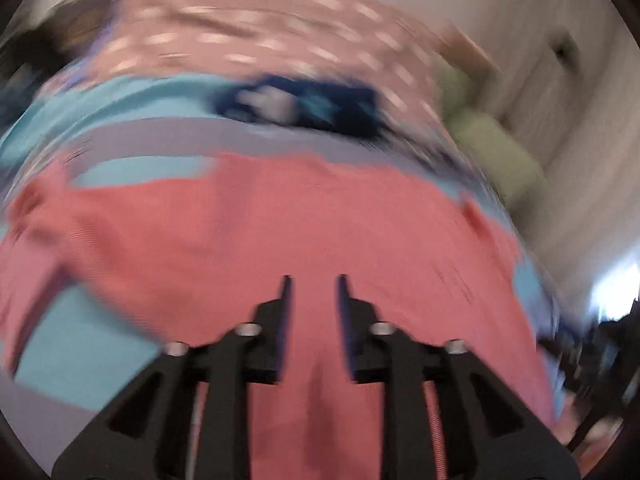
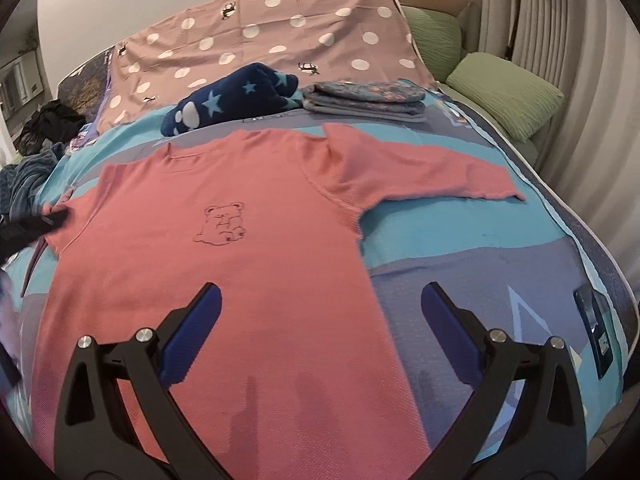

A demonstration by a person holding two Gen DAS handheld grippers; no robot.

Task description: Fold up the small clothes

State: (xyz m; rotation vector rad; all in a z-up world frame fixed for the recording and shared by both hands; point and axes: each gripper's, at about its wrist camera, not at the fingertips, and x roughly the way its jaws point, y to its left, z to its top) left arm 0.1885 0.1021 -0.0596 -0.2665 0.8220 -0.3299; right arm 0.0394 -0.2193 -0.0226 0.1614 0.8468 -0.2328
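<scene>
Bedspread (image 2: 460,240) lies bare past the pink sweater (image 2: 224,248) hem; both hand-held grippers gape, holding nothing

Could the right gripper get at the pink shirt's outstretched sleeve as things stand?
Probably yes. The right gripper hangs open over the pink shirt, and the sleeve lies flat on the bed with nothing on it or in between.

Home bedroom; bed (image 2: 500,240) with patterned cover, green pillows (image 2: 504,96), pleated curtain (image 2: 560,32)
</scene>
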